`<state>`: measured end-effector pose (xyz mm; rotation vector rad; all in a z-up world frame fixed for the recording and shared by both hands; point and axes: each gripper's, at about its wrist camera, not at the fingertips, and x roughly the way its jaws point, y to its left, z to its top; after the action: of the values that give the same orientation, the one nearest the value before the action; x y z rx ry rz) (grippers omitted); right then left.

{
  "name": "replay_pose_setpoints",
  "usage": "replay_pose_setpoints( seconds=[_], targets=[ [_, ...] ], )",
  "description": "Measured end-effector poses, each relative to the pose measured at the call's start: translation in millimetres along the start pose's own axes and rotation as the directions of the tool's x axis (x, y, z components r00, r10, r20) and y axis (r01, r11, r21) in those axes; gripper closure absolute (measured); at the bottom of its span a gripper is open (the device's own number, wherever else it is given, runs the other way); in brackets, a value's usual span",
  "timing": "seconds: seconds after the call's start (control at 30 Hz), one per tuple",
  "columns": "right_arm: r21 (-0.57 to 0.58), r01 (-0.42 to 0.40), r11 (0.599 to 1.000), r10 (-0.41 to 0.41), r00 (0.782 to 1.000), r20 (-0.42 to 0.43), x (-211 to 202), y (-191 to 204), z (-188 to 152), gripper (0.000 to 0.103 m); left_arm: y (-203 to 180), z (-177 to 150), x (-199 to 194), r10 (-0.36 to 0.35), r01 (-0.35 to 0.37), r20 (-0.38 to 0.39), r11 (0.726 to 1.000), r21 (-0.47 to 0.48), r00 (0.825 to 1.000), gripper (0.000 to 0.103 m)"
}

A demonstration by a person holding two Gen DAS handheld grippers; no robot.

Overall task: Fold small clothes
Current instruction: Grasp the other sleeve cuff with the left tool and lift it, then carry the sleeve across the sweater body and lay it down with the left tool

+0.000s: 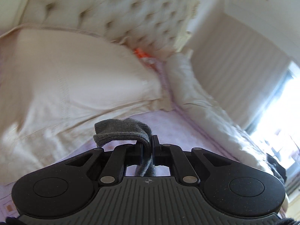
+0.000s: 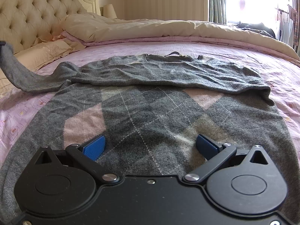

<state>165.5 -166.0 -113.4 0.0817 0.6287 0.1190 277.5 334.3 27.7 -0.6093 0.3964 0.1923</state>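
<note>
Ribbed grey cuff (image 1: pixel 121 131), fuzzy argyle knit (image 2: pixel 150 116)

We see a sweater (image 2: pixel 150 112) in charcoal grey, its front worked in an argyle pattern of darker grey, pale pink and beige diamonds crossed by thin dotted white lines. Its sleeve (image 2: pixel 16 71) is plain grey, the cuff (image 1: pixel 121 131) ribbed. The bed sheet (image 2: pixel 243 46) beneath is lilac pink with a faint pattern of small squares and rectangles. The duvet (image 2: pixel 168 28) and the pillow (image 1: pixel 75 71) are cream. We note a buttoned, tufted headboard (image 2: pixel 33 9) in beige. The right claw (image 2: pixel 150 146) is black with bright blue ridged pads (image 2: pixel 94 147); the left claw (image 1: pixel 148 148) is black all over. Something orange (image 1: pixel 139 53) shows by the pillow.
</note>
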Motion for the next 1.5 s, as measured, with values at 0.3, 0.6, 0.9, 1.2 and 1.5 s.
replay_pose_setpoints(
  seconds=[0.3, 0.6, 0.9, 1.2, 1.5],
  targets=[
    [0.075, -0.071, 0.995, 0.074, 0.997, -0.031, -20, -23, 15, 0.001, -194, -5, -16, -0.330, 0.334, -0.049, 0.922, 0.196, 0.943, 0.095],
    [0.188, -0.067, 0.980, 0.063, 0.998, 0.027, -71, -83, 21, 0.001, -333, -120, 26, -0.481, 0.533, -0.246, 0.812, 0.238, 0.841, 0.095],
    [0.261, -0.054, 0.964, 0.054, 0.999, 0.009, -74, -117, 14, 0.001, -374, -254, 72, -0.450, 0.604, -0.451, 0.741, 0.293, 0.771, 0.078],
    [0.238, -0.075, 0.968, 0.071, 0.997, 0.025, -59, -113, 35, 0.001, -349, -245, 33, -0.451, 0.595, -0.390, 0.648, 0.475, 0.803, 0.048],
    [0.190, -0.086, 0.978, 0.080, 0.996, 0.038, -26, -123, 73, 0.007, -235, -241, 58, -0.180, 0.338, -0.343, 0.806, 0.486, 0.922, 0.047]
  ],
)
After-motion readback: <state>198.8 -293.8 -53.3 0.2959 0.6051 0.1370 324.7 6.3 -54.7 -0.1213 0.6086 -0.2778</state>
